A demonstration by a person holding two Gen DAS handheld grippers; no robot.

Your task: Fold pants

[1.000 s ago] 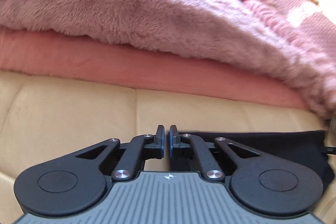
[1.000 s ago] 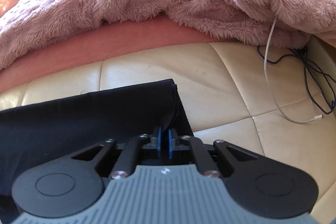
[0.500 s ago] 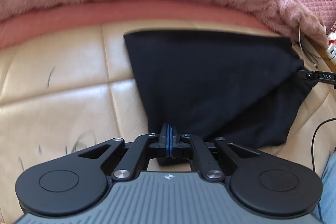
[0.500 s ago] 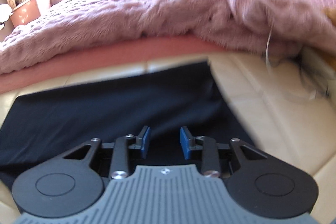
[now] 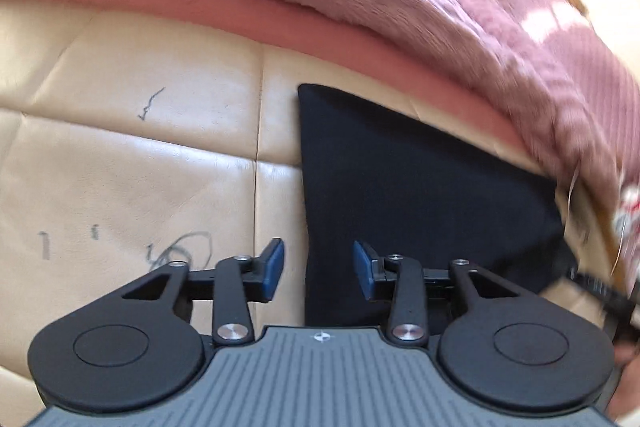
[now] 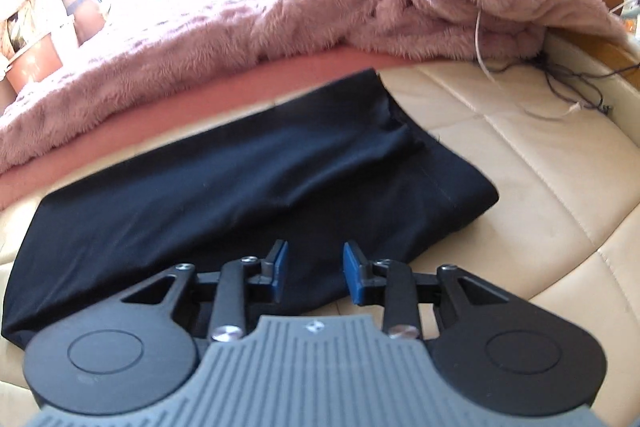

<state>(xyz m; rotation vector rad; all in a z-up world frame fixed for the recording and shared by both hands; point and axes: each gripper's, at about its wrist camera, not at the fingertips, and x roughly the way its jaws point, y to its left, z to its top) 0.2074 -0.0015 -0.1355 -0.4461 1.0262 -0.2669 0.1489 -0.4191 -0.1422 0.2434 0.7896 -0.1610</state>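
Observation:
The black pants (image 6: 240,187) lie folded flat on the cream leather cushion (image 6: 540,187), their hemmed ends turned toward the right. In the left wrist view the pants (image 5: 420,195) fill the right half, with a straight left edge. My left gripper (image 5: 318,259) hovers over that edge near its front corner. Its jaws are opening, and its blue pads (image 5: 276,259) press on nothing. My right gripper (image 6: 315,261) hangs just above the pants' near edge. Its jaws are opening too, with the cloth below them and not pinched.
A fuzzy pink blanket (image 6: 240,27) and a salmon sheet (image 5: 280,11) border the far side of the cushion. Thin cables (image 6: 560,87) trail at the far right. Pen marks (image 5: 180,247) dot the leather on the left. A basket (image 6: 32,59) stands far left.
Both grippers went from shut to open, the right one first and the left in the last half second. Both views swung sideways, and the pants now lie released on the cushion.

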